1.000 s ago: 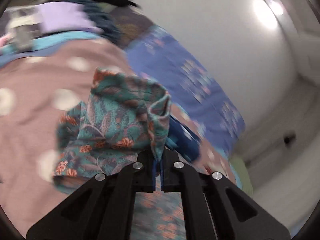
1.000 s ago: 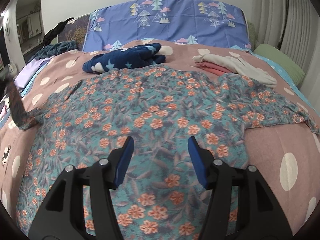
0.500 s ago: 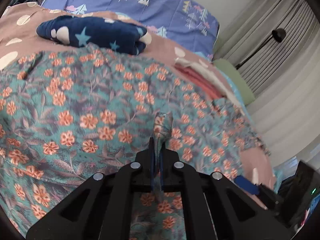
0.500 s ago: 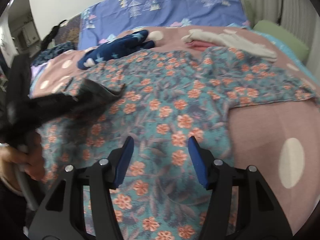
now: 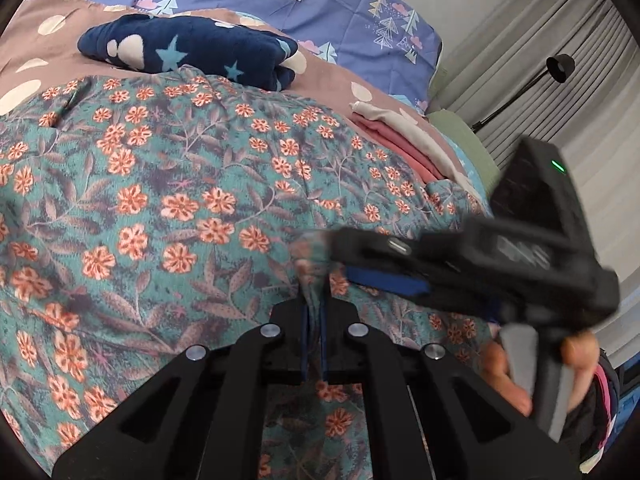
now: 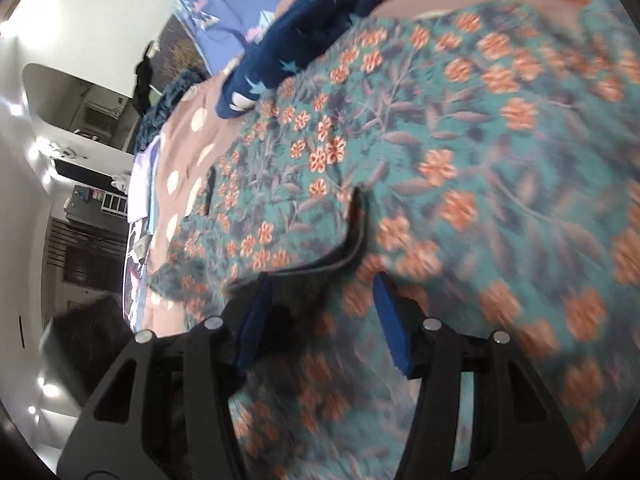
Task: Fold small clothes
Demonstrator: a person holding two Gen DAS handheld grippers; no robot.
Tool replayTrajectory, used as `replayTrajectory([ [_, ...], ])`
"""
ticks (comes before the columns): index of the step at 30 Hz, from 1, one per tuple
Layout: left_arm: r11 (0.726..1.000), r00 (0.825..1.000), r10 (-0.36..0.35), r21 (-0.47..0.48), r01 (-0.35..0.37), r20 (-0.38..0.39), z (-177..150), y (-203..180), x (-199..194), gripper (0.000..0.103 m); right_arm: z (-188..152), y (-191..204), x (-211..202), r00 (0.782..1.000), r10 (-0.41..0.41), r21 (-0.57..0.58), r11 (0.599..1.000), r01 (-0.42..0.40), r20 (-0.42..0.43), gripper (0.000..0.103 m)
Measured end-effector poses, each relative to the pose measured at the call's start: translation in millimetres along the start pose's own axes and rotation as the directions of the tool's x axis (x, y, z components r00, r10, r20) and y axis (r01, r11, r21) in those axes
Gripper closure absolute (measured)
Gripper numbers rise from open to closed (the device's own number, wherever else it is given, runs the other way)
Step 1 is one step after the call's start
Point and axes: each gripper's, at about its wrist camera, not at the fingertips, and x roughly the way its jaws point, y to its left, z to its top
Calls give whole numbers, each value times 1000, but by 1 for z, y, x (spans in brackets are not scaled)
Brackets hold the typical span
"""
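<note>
I have the left gripper (image 5: 314, 312) clamped on a pinch of the floral garment (image 5: 168, 200), its jaws drawn nearly together with a narrow ridge of teal cloth standing up between them. The garment itself lies spread across the bed (image 5: 52, 36), covering most of the dotted pink-brown cover, and I take the navy star blanket (image 5: 188, 50) as my landmark. The garment's far edge runs just in front of that blanket and seems to touch it. Right of the blanket, a folded stack of pink and cream clothes (image 5: 404, 140) sits at the garment's far right edge. Behind the blanket stands the blue pillow with tree prints (image 5: 304, 0).

My right gripper (image 5: 380, 268) shows in the left wrist view as a blurred black body coming in from the right, its blue pads close beside the left gripper's tip, well in front of the blanket. The hand (image 5: 516, 368) holding it is visible at the lower right.

From the right wrist view, the right gripper (image 6: 320, 320) has its jaws spread wide, not gripping anything. A raised, dark-lined fold of the garment (image 6: 460, 160) juts up near its left pad; the picture is too blurred to tell whether the pad touches it. The star blanket (image 6: 304, 36) lies beyond, toward the top of that tilted view.
</note>
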Motion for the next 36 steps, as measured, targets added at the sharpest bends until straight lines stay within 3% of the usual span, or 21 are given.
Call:
replayTrajectory([
  [1, 1000, 1000, -1, 4, 1, 3, 0, -1, -1, 101, 5, 3, 6, 1000, -6, 5, 1000, 6, 0, 48],
  [2, 1000, 1000, -2, 8, 2, 6, 0, -2, -2, 101, 8, 6, 10, 1000, -17, 4, 1000, 17, 1, 58],
  [3, 1000, 1000, -8, 13, 8, 7, 1, -5, -2, 101, 12, 10, 14, 999, -45, -9, 999, 45, -1, 75],
  [4, 1000, 1000, -12, 15, 12, 8, 3, -8, -3, 101, 16, 18, 18, 995, -94, -39, 995, 94, -13, 98],
  [5, 1000, 1000, -16, 15, 16, 14, 5, -11, -5, 101, 19, 22, 16, 995, -103, -47, 994, 103, 0, 99],
  [7, 999, 997, -42, 32, 40, 59, 15, -26, -15, 101, 22, 40, -8, 992, -77, -91, 992, 85, 96, 99],
  [10, 993, 987, -106, 71, 98, 120, 30, -52, -30, 101, 26, 66, -65, 962, -41, -187, 978, 94, 270, 99],
  [12, 988, 982, -133, 89, 122, 131, 36, -70, -31, 100, 29, 67, -83, 945, -62, -200, 971, 131, 321, 99],
  [15, 987, 986, -131, 106, 120, 107, 31, -85, -23, 76, 39, 37, -88, 937, -121, -183, 965, 188, 328, 98],
  [16, 988, 988, -114, 114, 101, 106, 26, -87, -22, 64, 40, 24, -85, 942, -131, -174, 966, 191, 309, 98],
  [17, 989, 990, -89, 129, 75, 109, 21, -87, -21, 59, 42, 6, -74, 950, -153, -145, 970, 198, 270, 97],
  [20, 984, 992, -9, 176, -13, 123, 10, -76, -27, 52, 40, -33, -54, 959, -183, -50, 979, 198, 215, 92],
  [23, 980, 981, 95, 159, -122, 170, 4, -41, -48, 48, 32, -51, -56, 964, -157, -6, 987, 162, 214, 92],
  [24, 978, 973, 138, 131, -163, 185, 3, -22, -59, 48, 31, -54, -58, 966, -142, 0, 989, 145, 216, 91],
  [26, 975, 960, 197, 63, -213, 201, 4, 10, -77, 48, 30, -56, -62, 969, -122, 2, 992, 125, 216, 75],
  [28, 966, 944, 251, 3, -257, 214, 4, 38, -92, 48, 28, -55, -64, 967, -125, -3, 992, 129, 220, 65],
  [33, 908, 883, 419, -76, -413, 213, -12, 95, -126, 46, 29, -52, -52, 980, -102, -8, 994, 105, 169, 64],
  [36, 894, 877, 447, -119, -431, 178, -14, 121, -133, 46, 28, -45, -52, 984, -69, -6, 997, 71, 163, 51],
])
